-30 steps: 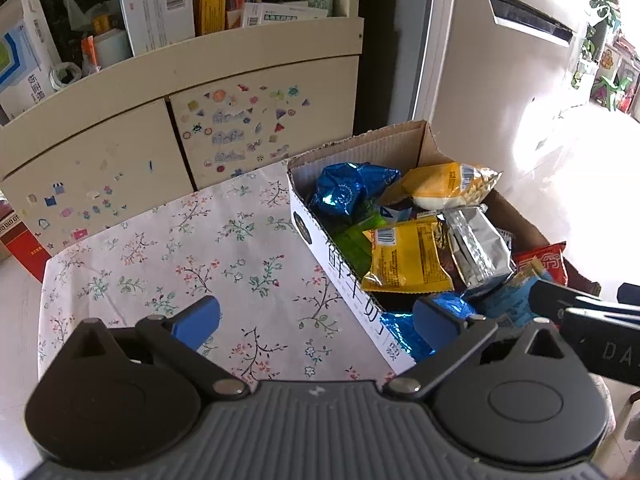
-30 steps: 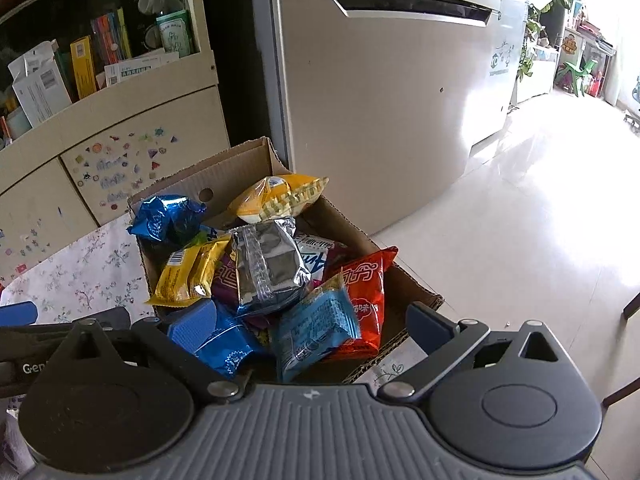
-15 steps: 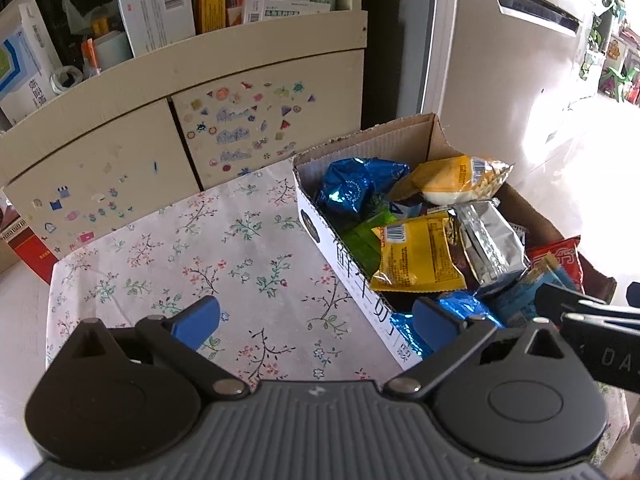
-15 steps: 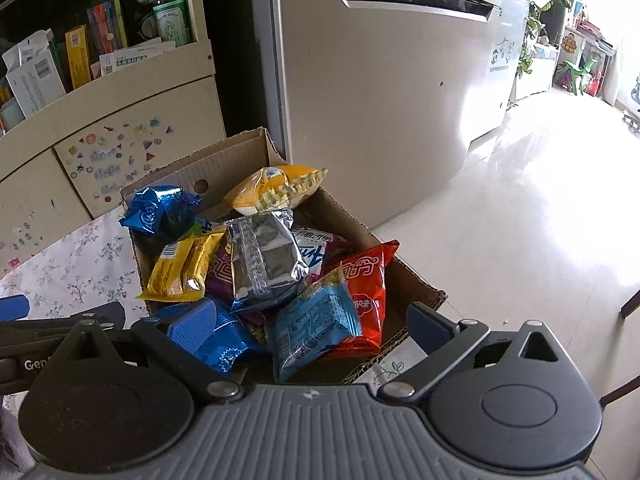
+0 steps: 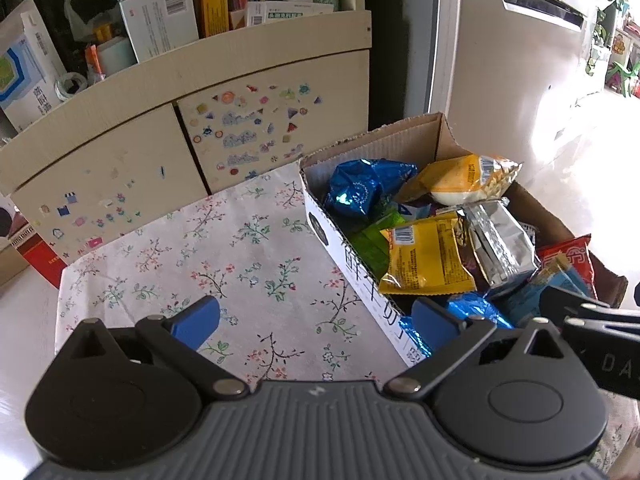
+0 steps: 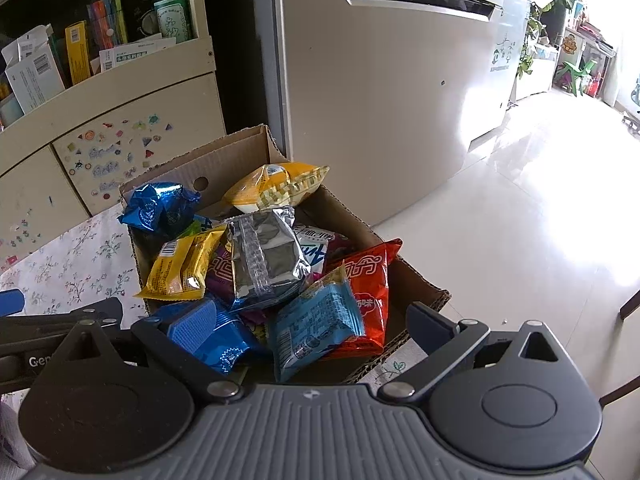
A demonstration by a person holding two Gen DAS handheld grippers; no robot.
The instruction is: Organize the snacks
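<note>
The snacks lie heaped in a cardboard box (image 6: 248, 148) at the right edge of the surface (image 5: 192, 256), which has a flowered cloth on it; a yellow packet (image 6: 182, 268), a silver bag (image 6: 266, 262), a light blue packet (image 6: 316, 320) and a red bag (image 6: 370, 292) are on top, probably because nothing is sorted yet. The right hand-held gripper (image 6: 308, 326) hangs wide open and empty just above the near end of the heap, so it seems ready to take a packet, while the left hand-held gripper (image 5: 316, 318), also wide open and empty, waits over the bare cloth beside the box, where I think the snacks can be laid out
</note>
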